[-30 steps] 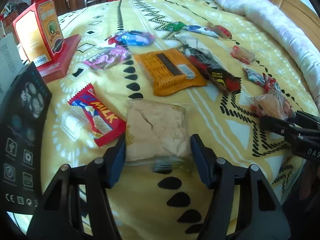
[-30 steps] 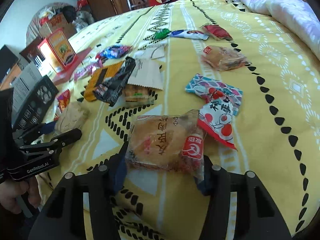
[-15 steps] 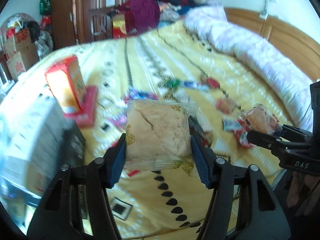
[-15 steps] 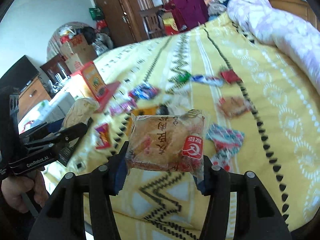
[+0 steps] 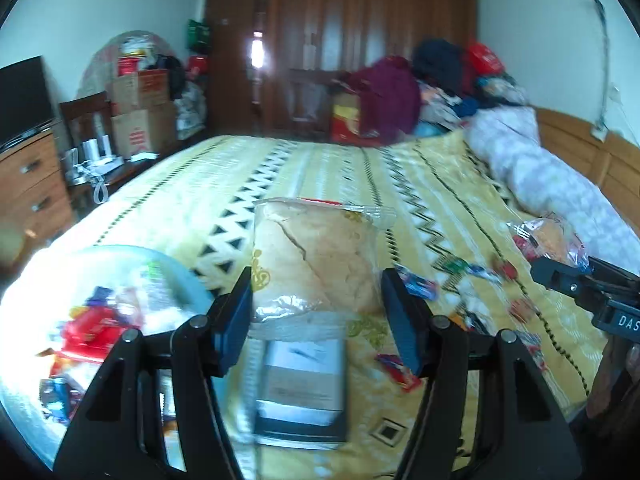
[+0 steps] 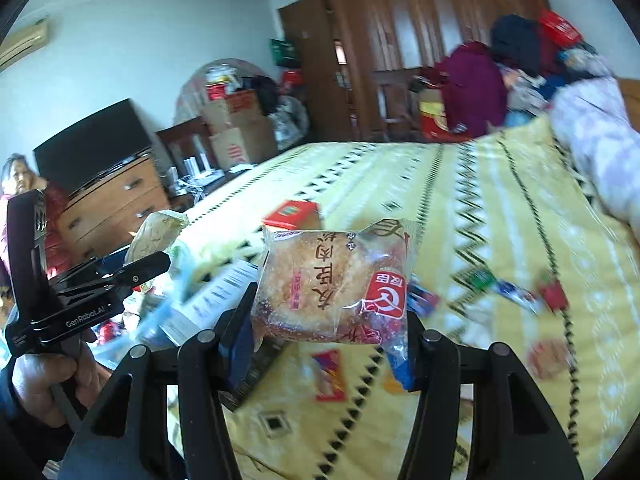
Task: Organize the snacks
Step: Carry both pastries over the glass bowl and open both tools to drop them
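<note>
Gripping, left gripper: jaws clamped on a pale bread packet, one blue pad on each side, the packet upright and lifted clear of the bed.
Right gripper: jaws closed on a golden bun packet with a red logo and printed characters, likewise held above the yellow bedspread.
Cross views: each gripper shows at the edge of the other's camera; a hand holds the left one.
Basin: pale, low left in the left wrist view, blurred, with red and blue wrappers inside.
Loose snacks: small packets scattered on the bedspread, right of the held bread.
Flat box: lying on the bed below the bread packet.
Room: dark wooden wardrobe behind the bed, lilac quilt along the right edge.
</note>
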The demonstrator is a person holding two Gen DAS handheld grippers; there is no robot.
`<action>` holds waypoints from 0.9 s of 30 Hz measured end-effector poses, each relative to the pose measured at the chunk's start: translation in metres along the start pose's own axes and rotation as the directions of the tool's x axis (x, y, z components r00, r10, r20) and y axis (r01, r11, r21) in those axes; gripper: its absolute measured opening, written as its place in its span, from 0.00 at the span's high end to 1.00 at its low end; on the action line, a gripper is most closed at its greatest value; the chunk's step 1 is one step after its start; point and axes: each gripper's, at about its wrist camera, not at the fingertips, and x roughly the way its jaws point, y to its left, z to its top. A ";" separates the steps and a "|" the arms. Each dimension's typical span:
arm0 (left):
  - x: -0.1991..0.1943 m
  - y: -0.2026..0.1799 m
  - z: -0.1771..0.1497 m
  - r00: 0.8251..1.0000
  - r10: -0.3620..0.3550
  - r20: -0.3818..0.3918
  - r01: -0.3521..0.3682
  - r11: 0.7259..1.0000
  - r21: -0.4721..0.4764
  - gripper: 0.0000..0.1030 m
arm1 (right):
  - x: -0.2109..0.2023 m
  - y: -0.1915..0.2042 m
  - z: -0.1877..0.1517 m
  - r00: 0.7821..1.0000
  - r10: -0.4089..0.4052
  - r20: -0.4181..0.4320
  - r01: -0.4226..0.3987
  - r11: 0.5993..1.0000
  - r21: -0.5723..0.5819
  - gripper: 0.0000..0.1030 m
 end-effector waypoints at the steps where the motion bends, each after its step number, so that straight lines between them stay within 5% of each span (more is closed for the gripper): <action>1: -0.006 0.016 0.003 1.000 0.025 0.010 -0.024 0.999 -0.022 0.39 | 0.007 0.015 0.009 1.000 0.028 0.001 -0.028 0.999 -0.021 0.43; 7: -0.024 0.095 0.007 0.988 0.151 0.030 -0.145 0.978 -0.150 0.39 | 0.058 0.094 0.046 0.972 0.230 -0.055 -0.232 0.972 -0.037 0.43; 13: -0.031 0.161 -0.006 0.968 0.252 -0.007 -0.245 0.932 -0.266 0.39 | 0.110 0.178 0.051 0.937 0.318 -0.144 -0.332 0.938 -0.094 0.43; 19: -0.032 0.201 -0.026 0.955 0.289 -0.062 -0.293 0.894 -0.339 0.39 | 0.144 0.246 0.042 0.906 0.370 -0.206 -0.402 0.904 -0.144 0.43; 27: -0.031 0.227 -0.043 0.954 0.279 -0.114 -0.301 0.878 -0.373 0.39 | 0.173 0.294 0.021 0.876 0.400 -0.267 -0.449 0.880 -0.156 0.43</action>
